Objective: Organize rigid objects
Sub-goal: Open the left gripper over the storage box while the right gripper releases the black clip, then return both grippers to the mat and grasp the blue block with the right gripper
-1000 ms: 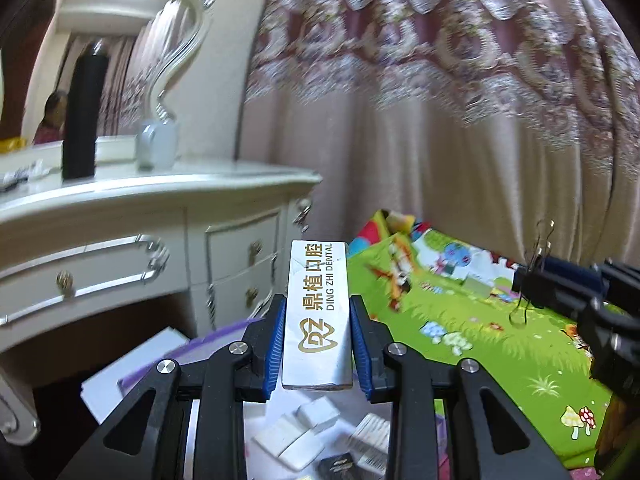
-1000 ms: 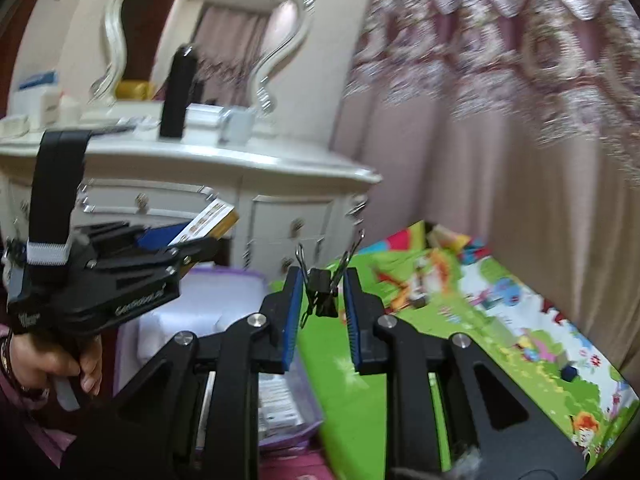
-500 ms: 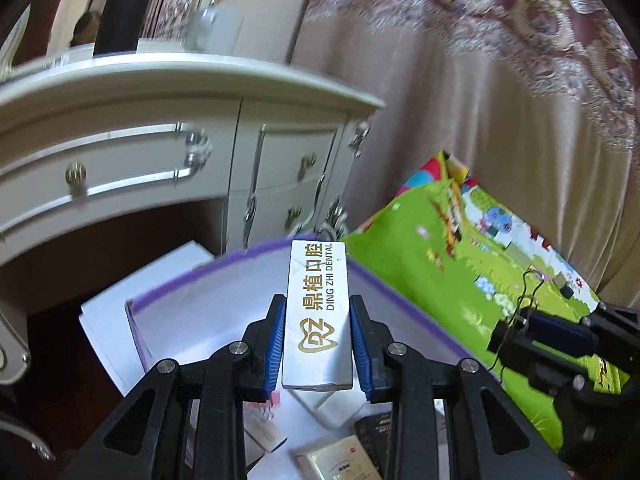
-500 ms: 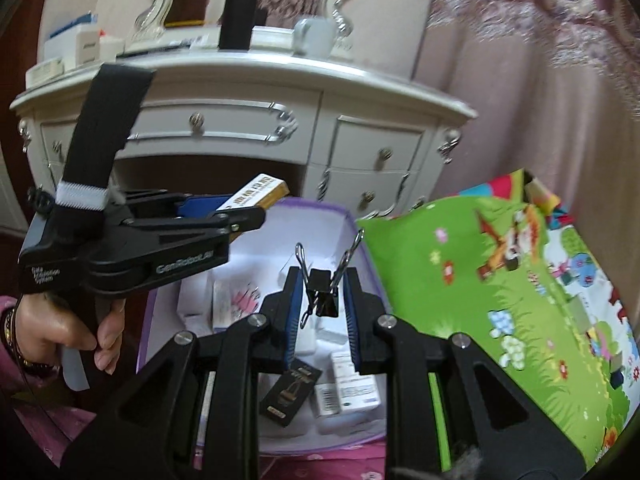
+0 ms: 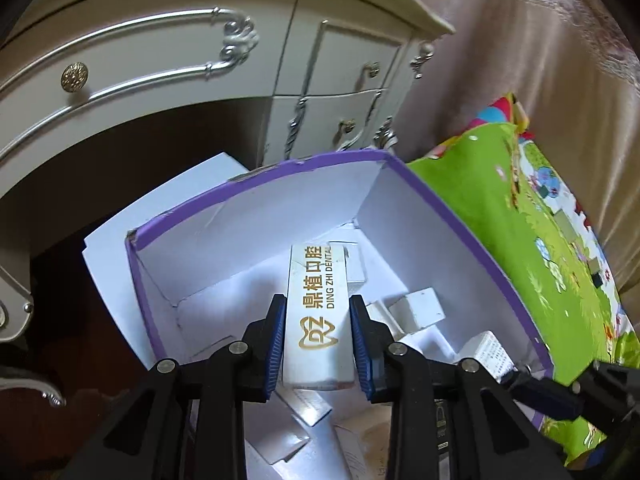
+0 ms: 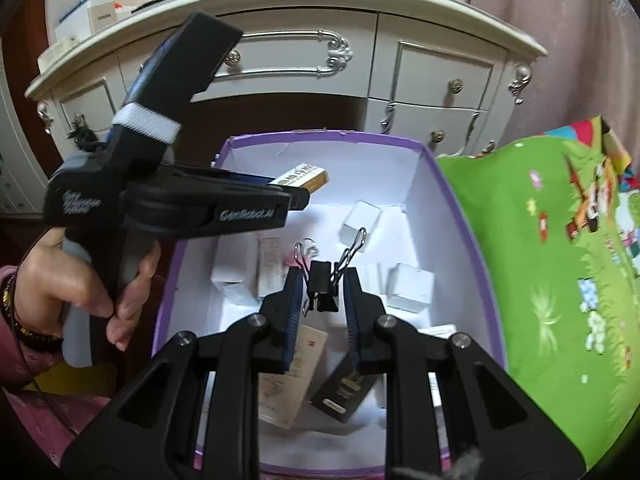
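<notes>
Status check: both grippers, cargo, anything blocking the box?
Left gripper shut on dental box. Right gripper shut on binder clip. Both over purple-rimmed box; no obstruction seen.

Open purple-rimmed white cardboard box (image 6: 448, 216) in front of the cream silver-trimmed dresser (image 6: 432, 76); green cartoon-printed play mat (image 6: 552, 280) just to its right; small white cartons (image 6: 412, 287) inside the box.

Soft indoor light, bright white box interior (image 5: 256, 232), dark under the dresser (image 6: 304, 60), fisheye bending, vignetted corners
</notes>
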The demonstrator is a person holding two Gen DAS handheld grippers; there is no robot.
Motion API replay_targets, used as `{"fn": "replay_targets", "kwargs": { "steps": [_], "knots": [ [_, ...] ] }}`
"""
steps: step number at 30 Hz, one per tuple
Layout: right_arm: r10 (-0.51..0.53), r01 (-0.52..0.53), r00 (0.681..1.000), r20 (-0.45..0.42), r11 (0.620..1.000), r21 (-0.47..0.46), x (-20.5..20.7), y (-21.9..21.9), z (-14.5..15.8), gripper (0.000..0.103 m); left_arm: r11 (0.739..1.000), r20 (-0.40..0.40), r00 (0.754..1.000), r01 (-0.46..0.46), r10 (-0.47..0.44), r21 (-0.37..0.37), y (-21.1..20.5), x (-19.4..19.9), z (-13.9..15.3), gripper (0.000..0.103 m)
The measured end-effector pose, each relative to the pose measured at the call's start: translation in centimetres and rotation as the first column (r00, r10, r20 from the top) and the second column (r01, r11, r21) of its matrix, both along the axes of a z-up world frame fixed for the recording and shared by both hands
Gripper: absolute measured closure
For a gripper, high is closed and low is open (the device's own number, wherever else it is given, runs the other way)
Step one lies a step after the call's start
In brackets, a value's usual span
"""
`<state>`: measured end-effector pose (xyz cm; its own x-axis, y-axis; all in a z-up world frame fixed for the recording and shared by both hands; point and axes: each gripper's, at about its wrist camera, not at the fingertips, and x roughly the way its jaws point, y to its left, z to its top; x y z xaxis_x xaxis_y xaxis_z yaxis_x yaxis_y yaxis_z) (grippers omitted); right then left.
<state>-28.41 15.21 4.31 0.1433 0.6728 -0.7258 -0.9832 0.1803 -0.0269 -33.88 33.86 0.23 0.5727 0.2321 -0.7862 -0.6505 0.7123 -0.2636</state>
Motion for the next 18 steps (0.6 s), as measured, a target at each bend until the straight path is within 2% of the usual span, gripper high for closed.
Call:
{"fn": "replay_targets", "kwargs": {
  "steps": [3, 4, 5, 6, 7, 8, 10, 14, 16, 18],
  "knots": [
    [0.011, -0.01, 0.999, -0.051, 1.0, 0.019, 0.5, -0.5, -0.1, 0.076, 1.0, -0.025, 1.0, -0.002, 0.002, 0.005, 0.4, 0.5, 0.4, 0.07],
    [0.019, -0.017, 0.996, -0.082, 1.0, 0.023, 0.9, -0.7, -0.1, 0.073, 1.0, -0.037, 0.999, 0.0, 0.0, 0.008, 0.4, 0.6, 0.5, 0.063],
    [0.022, -0.019, 0.994, -0.103, 0.999, 0.028, 1.2, -0.8, -0.1, 0.06, 1.0, -0.053, 0.999, -0.004, 0.005, 0.013, 0.4, 0.8, 0.7, 0.057],
    [0.016, -0.011, 0.992, -0.125, 0.999, 0.04, 1.6, -1.1, 0.0, 0.043, 1.0, -0.066, 0.998, -0.017, 0.018, 0.022, 0.3, 0.8, 0.9, 0.039],
    [0.01, -0.001, 0.989, -0.148, 0.998, 0.063, 2.0, -1.8, 0.2, 0.036, 0.999, -0.073, 0.997, -0.028, 0.031, 0.032, 0.3, 0.8, 1.1, 0.021],
    [0.008, 0.008, 0.986, -0.169, 0.996, 0.091, 2.4, -2.4, 0.5, 0.032, 0.998, -0.075, 0.996, -0.044, 0.048, 0.052, 0.0, 0.9, 1.5, 0.016],
    [-0.012, 0.039, 0.981, -0.192, 0.99, 0.136, 3.3, -3.9, 1.4, 0.032, 0.996, -0.057, 0.997, -0.045, 0.049, 0.073, -0.8, 1.2, 2.4, 0.016],
    [-0.136, 0.154, 0.984, -0.111, 0.974, 0.168, 5.7, -8.3, 3.1, 0.029, 0.994, -0.017, 0.998, 0.055, -0.054, 0.089, -4.4, 4.0, 4.0, 0.016],
    [-0.235, 0.246, 0.968, -0.082, 0.954, 0.169, 7.4, -11.1, 3.4, 0.025, 0.982, -0.012, 0.989, 0.149, -0.148, 0.12, -7.5, 6.4, 4.5, 0.014],
    [-0.355, 0.359, 0.933, -0.051, 0.92, 0.16, 9.5, -14.7, 3.1, 0.02, 0.938, -0.027, 0.95, 0.312, -0.311, 0.15, -12.3, 10.5, 4.5, 0.013]
  ]
}}
